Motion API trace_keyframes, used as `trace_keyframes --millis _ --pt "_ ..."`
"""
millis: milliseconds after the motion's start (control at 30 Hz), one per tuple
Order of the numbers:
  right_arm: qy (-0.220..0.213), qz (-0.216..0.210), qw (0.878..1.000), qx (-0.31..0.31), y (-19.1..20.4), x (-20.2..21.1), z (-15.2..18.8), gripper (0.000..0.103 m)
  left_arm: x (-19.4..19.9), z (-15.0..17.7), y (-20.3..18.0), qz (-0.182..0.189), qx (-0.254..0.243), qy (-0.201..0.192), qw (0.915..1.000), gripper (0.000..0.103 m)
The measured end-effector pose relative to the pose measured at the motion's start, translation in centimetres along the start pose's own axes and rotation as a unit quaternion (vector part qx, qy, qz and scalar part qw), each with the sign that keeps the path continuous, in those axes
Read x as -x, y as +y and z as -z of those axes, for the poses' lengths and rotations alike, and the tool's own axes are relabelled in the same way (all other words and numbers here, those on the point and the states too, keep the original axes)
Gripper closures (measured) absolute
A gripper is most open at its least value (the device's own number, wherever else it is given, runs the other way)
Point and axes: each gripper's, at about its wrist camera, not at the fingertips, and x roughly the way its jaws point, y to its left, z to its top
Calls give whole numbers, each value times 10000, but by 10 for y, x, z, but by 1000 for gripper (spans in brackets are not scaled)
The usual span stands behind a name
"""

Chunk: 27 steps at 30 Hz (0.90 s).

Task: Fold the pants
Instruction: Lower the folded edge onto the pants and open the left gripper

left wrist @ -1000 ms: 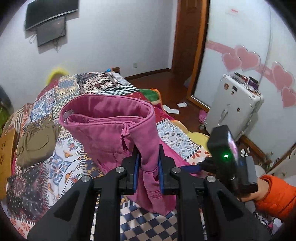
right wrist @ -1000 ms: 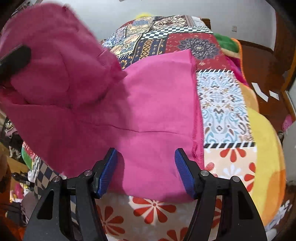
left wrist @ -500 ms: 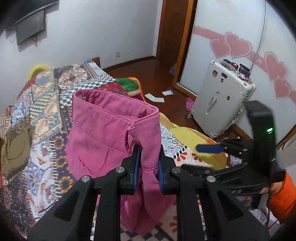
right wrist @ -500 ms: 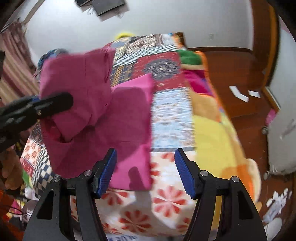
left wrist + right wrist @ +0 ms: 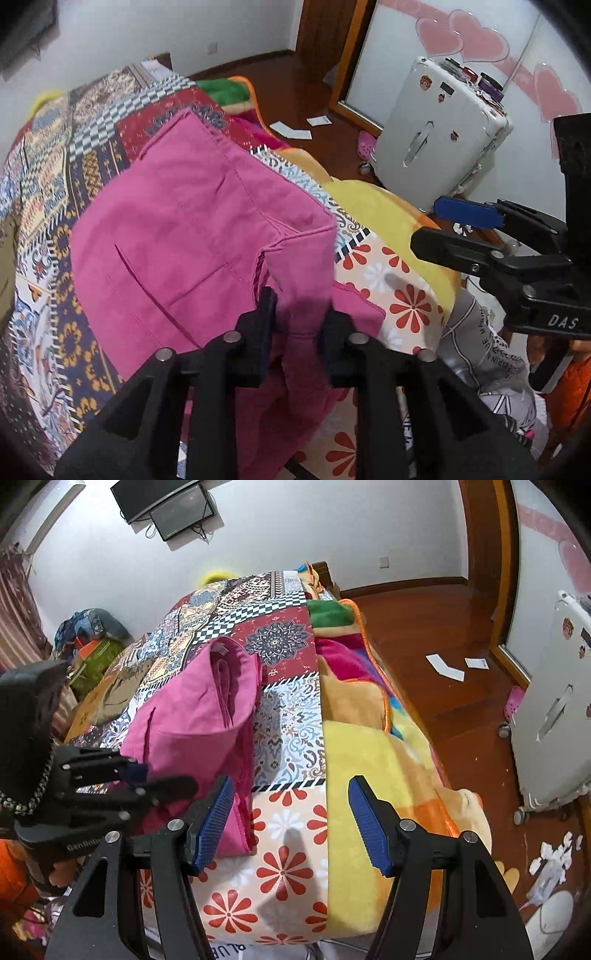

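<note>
The magenta pants [image 5: 192, 236] lie folded over on the patchwork bedspread [image 5: 55, 155]. My left gripper [image 5: 297, 325] is shut on the pants at their near edge, low over the bed. In the right wrist view the pants [image 5: 199, 716] show with the waistband on top, and the left gripper [image 5: 144, 779] clamps their near end. My right gripper [image 5: 291, 823] is open and empty, to the right of the pants above the bed's floral corner. It also shows in the left wrist view [image 5: 469, 221], apart from the fabric.
A white suitcase [image 5: 439, 140] stands on the wooden floor right of the bed. A yellow blanket [image 5: 373, 760] covers the bed's right side. Papers [image 5: 443, 668] lie on the floor. An olive garment [image 5: 5, 258] lies at the bed's far left.
My left gripper has lowered the pants' waist end onto the legs, so the fold now lies flat. My right gripper has pulled back and to the right, off the fabric.
</note>
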Motion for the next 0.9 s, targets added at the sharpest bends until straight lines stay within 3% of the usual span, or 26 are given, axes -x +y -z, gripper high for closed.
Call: trace_keyframes --millis 133,267,333,433,600,800,900 --pt "-52 -11 10000 25 3 2 -2 41 0 3 -2 161 -16 62 9999 61" --pt "-160 12 9999 46 5 8 -5 41 12 5 -7 161 -50 12 9999 59" --pt "-207 6 9998 63 8 10 -7 41 22 4 -5 227 21 -82 9997 49" --pt "-327 -44 9994 126 15 15 -12 41 45 4 -2 275 96 -390 9988 46" --pt "-309 -259 9989 222 31 3 -15 41 69 9 28 -262 265 -812 9960 38" --pt "64 -584 9971 493 62 -38 -11 41 44 32 71 -731 705 -415 9940 38" --pt "405 -359 9955 784 71 -62 -2 41 34 42 72 -755 673 -323 9943 38"
